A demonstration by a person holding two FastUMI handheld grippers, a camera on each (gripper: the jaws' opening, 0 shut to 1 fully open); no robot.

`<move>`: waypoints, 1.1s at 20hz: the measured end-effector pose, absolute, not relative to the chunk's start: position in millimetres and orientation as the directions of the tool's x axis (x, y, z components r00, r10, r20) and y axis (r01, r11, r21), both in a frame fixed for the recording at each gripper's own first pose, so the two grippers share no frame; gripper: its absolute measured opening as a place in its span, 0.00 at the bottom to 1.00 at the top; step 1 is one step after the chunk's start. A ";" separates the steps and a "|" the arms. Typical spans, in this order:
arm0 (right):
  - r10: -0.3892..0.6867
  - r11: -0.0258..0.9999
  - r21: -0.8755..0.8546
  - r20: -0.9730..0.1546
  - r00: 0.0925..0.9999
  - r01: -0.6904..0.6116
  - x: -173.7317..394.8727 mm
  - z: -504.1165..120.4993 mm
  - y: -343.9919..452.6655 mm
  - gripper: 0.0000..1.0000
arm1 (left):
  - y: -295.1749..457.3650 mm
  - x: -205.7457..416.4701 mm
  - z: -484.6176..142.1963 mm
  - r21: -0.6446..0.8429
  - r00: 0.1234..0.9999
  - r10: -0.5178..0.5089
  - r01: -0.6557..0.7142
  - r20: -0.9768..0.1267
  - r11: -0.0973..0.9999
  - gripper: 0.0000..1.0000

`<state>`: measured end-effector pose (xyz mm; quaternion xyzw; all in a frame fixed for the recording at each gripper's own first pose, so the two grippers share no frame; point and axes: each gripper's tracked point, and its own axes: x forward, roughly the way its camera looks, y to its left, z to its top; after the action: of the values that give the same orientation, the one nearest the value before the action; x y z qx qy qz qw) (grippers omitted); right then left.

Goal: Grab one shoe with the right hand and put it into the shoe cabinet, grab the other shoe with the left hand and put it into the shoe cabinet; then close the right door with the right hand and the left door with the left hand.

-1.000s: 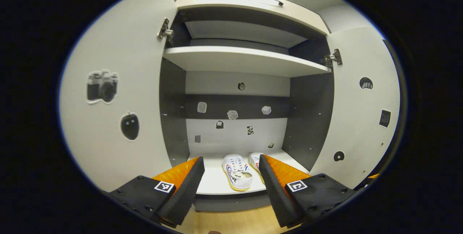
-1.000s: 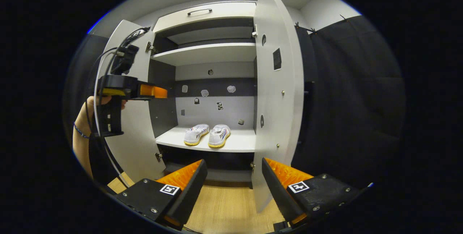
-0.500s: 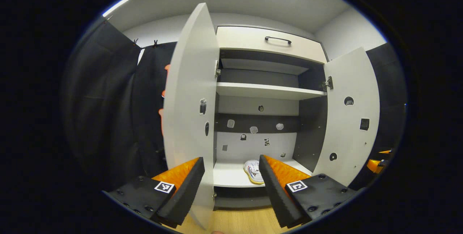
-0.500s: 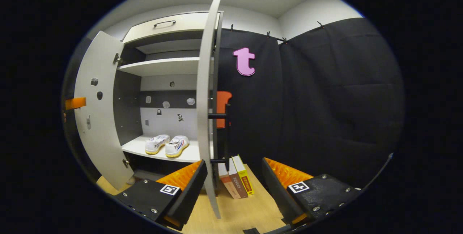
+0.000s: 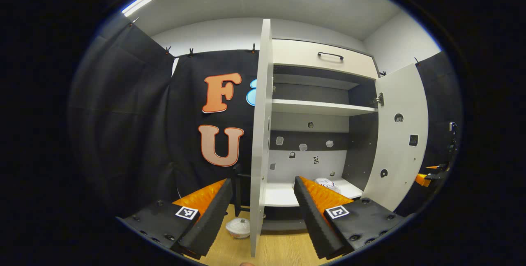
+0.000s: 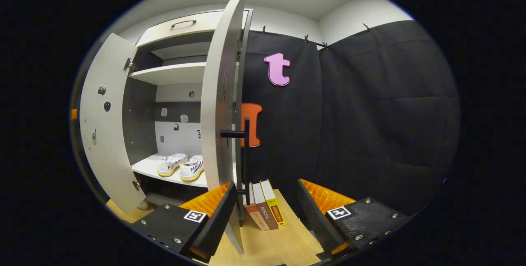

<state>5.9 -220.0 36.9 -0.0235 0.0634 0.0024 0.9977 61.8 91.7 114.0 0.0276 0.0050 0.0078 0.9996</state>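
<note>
Two white shoes, one (image 6: 172, 164) beside the other (image 6: 192, 167), stand together on the cabinet's lower shelf (image 6: 150, 170); in the left gripper view part of one shoe (image 5: 326, 183) peeks over a finger. The left door (image 5: 261, 134) is seen edge-on, its edge lined up between the fingers of my open left gripper (image 5: 261, 216), which holds nothing. The right door (image 6: 222, 105) stands open, its black handle (image 6: 243, 151) on the outer face. My right gripper (image 6: 265, 220) is open and holds nothing, its left finger (image 6: 213, 216) close by the door's lower corner.
Several books (image 6: 263, 210) stand on the wooden floor (image 6: 283, 245) just right of the right door. A small white bowl (image 5: 238, 227) sits on the floor left of the left door. An upper shelf (image 5: 320, 107) and a drawer (image 5: 324, 58) top the cabinet.
Both grippers have drawn back and swung outward. The left view now faces the left door's edge; the right view has passed to the right door's outer side, showing its handle.
</note>
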 end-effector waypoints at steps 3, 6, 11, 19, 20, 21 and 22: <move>0.029 0.998 -0.050 -0.136 0.990 -0.036 5.4 37.4 -206.7 0.81 | 101.6 59.0 118.9 0.050 1.000 0.009 -0.010 0.005 0.999 0.94; 0.041 0.999 -0.029 -0.143 0.989 -0.046 5.9 38.0 -194.7 0.84 | 111.5 56.2 118.2 0.045 1.000 0.011 -0.011 0.005 0.999 0.96; 0.057 0.998 -0.027 -0.149 0.987 -0.062 3.4 37.7 -176.5 0.68 | 122.1 53.1 115.8 0.027 1.000 0.002 -0.002 0.003 1.000 0.96; 0.213 0.977 0.054 -0.140 0.967 -0.208 12.4 36.7 -110.3 0.66 | 131.8 50.4 108.7 0.019 1.000 0.015 -0.015 0.008 1.000 0.96; 0.236 0.971 0.062 -0.137 0.962 -0.230 14.6 36.0 -101.7 0.66 | 136.8 46.9 109.8 0.012 1.000 0.011 -0.011 0.010 1.000 0.96; 0.253 0.967 0.067 -0.133 0.958 -0.246 17.9 36.2 -93.7 0.67 | 141.2 44.9 109.5 0.005 1.000 0.009 -0.009 0.009 1.000 0.96; 0.261 0.965 0.066 -0.131 0.957 -0.254 22.6 35.7 -87.4 0.67 | 144.3 43.8 110.3 0.002 1.000 0.012 -0.012 0.010 1.000 0.96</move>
<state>22.6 -87.4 35.7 0.0241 0.0693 0.1301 0.9888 43.8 144.3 110.3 0.0011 -0.0050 0.0058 1.0000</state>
